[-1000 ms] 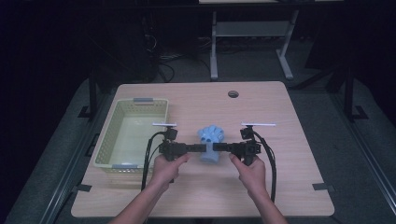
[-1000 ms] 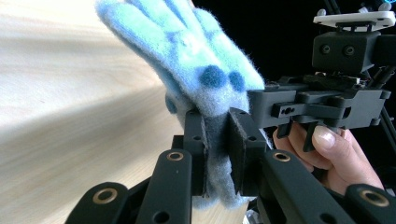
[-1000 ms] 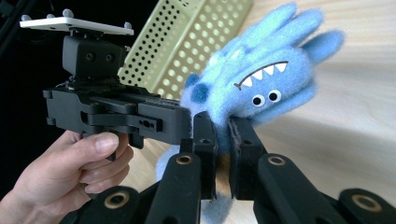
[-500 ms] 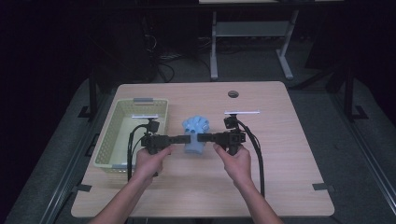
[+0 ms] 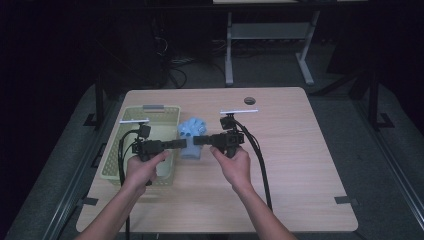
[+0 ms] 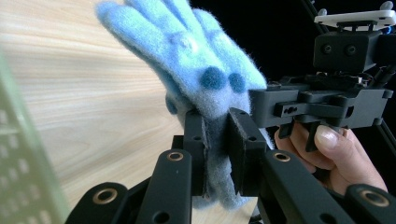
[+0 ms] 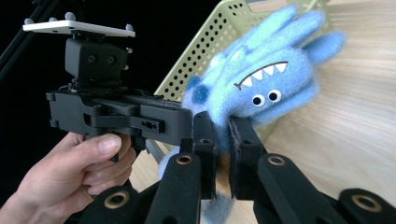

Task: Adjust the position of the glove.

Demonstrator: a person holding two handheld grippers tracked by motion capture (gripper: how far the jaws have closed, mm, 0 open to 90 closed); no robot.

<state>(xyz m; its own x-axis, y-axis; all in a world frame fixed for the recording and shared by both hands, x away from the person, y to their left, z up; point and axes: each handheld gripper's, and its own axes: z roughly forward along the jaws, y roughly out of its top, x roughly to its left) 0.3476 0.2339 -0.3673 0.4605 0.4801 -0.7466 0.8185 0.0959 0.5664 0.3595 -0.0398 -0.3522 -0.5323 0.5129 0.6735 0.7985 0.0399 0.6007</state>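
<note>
two forearms come in from the near edge of the tabletop (image 5: 300, 165). the left claw (image 5: 181, 144) and the right claw (image 5: 199, 140) point at each other, and both are clamped onto one blue plush monster (image 5: 192, 131) from opposite sides. in each gripper view the black jaws pinch a fold of its fuzzy fabric. the toy hangs between them, lifted off the wood, just beside the right wall of the green basket (image 5: 169, 114), which sits by the tabletop's left edge. the step looks like carrying the toy over into the basket. to do it well, both hands should travel together at one pace so the fabric is not stretched or torn loose, clear the basket wall, then lower before letting go.
</note>
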